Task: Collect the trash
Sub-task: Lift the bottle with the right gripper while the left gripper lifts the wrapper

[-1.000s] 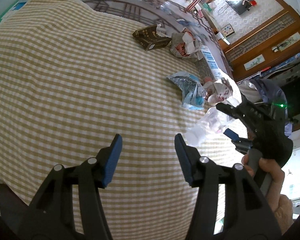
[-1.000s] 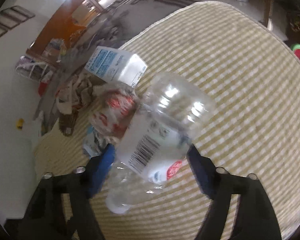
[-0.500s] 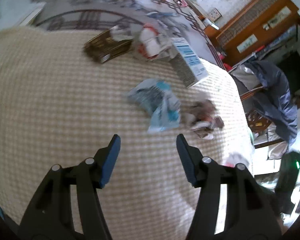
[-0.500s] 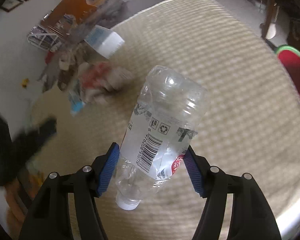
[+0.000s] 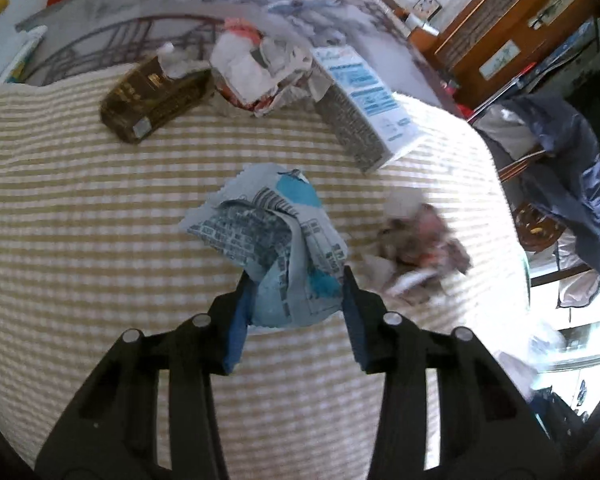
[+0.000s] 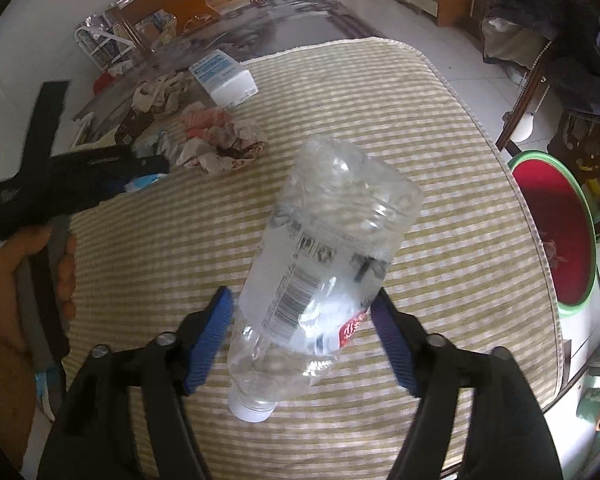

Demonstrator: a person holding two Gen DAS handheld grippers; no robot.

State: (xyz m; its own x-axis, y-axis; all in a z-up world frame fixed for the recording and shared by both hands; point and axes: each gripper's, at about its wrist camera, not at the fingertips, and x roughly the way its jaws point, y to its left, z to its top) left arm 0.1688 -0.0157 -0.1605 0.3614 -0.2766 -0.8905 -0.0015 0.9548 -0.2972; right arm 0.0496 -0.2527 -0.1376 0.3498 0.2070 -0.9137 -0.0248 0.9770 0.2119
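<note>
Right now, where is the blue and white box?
The blue and white box lies at the far edge of the checked cloth, right of the crumpled paper.

A table [image 5: 80, 208] covered with a yellow-and-white checked cloth [image 6: 440, 152] is seen. At the far edge a brown box [image 5: 152, 104], crumpled paper [image 5: 260, 68] and a white-and-blue carton [image 5: 364, 100] are laid. Nearer the middle, a crumpled blue-printed wrapper [image 5: 276, 236] and, to its right, a wad of reddish paper [image 5: 416, 248] are found.
</note>
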